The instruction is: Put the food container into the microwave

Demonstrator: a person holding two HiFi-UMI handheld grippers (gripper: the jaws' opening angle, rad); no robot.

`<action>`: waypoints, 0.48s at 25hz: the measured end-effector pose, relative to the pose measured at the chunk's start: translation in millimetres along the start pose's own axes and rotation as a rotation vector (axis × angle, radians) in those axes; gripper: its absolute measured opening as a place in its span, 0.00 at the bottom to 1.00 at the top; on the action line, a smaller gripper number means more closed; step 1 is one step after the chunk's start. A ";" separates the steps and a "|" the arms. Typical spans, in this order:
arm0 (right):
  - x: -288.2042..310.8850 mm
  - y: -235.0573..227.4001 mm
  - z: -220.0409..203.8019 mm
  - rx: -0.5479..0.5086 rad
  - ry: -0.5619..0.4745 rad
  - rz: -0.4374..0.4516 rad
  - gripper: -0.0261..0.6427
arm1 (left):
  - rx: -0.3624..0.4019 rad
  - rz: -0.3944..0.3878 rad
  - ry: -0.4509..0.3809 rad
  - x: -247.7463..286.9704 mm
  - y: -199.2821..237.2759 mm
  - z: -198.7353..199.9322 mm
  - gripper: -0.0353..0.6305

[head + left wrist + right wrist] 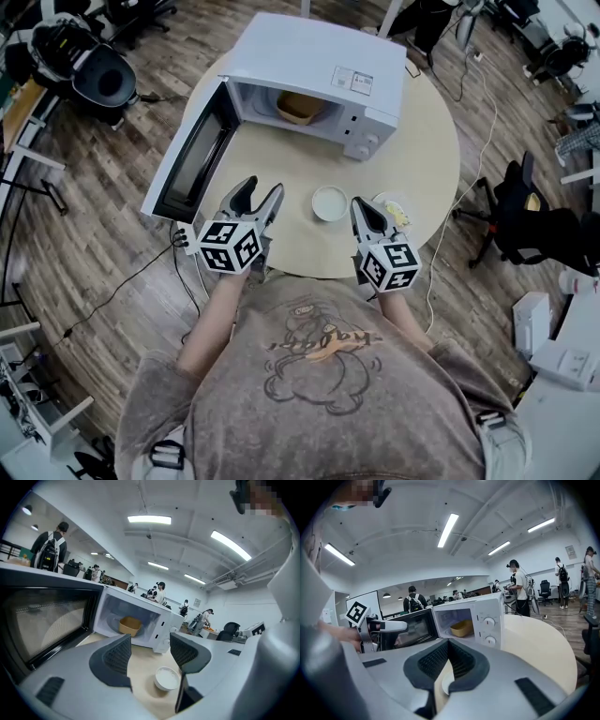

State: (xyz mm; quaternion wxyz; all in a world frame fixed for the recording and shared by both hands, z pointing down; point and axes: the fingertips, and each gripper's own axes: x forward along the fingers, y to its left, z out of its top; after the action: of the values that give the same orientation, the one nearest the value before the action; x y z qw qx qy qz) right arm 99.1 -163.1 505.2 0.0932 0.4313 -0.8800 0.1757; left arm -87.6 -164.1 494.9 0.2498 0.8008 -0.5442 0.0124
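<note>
The tan food container (300,107) sits inside the white microwave (319,66), whose door (192,155) hangs wide open to the left. The left gripper view shows the container (130,625) in the cavity, far beyond the jaws. My left gripper (262,187) is open and empty, held over the table's near edge beside the door. In its own view the left gripper (150,641) frames bare tabletop. My right gripper (359,202) is shut on nothing, right of a white bowl (329,202). The right gripper (448,643) points toward the microwave (480,616) and container (461,628).
The round beige table (431,141) carries the microwave, the white bowl (166,678) and a small yellow-white item (394,211) by my right gripper. Office chairs (525,220), cables and desks ring the table on the wood floor. People stand in the background (518,585).
</note>
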 end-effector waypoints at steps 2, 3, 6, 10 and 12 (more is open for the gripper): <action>-1.8 -0.1 0.2 -0.011 -0.002 -0.001 0.04 | 0.038 -0.003 -0.040 -4.9 -1.5 2.5 0.45; -2.8 -1.0 0.2 -0.016 -0.003 -0.002 0.04 | 0.055 -0.003 -0.056 -7.0 -1.7 3.2 0.45; -5.8 -6.2 -0.6 -0.018 -0.006 -0.013 0.04 | 0.099 0.010 -0.089 -12.6 0.5 3.9 0.45; -7.6 -13.0 -1.3 -0.010 -0.010 -0.028 0.04 | 0.126 0.048 -0.115 -17.7 9.2 3.5 0.44; -7.2 -14.3 -1.7 -0.010 -0.010 -0.031 0.04 | 0.144 0.069 -0.120 -20.1 13.9 2.5 0.40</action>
State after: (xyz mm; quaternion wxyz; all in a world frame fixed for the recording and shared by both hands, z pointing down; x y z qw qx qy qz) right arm 114.8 -165.3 507.8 0.0938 0.4453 -0.8745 0.1677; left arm -108.6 -151.7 492.2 0.1581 0.7968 -0.5830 0.0121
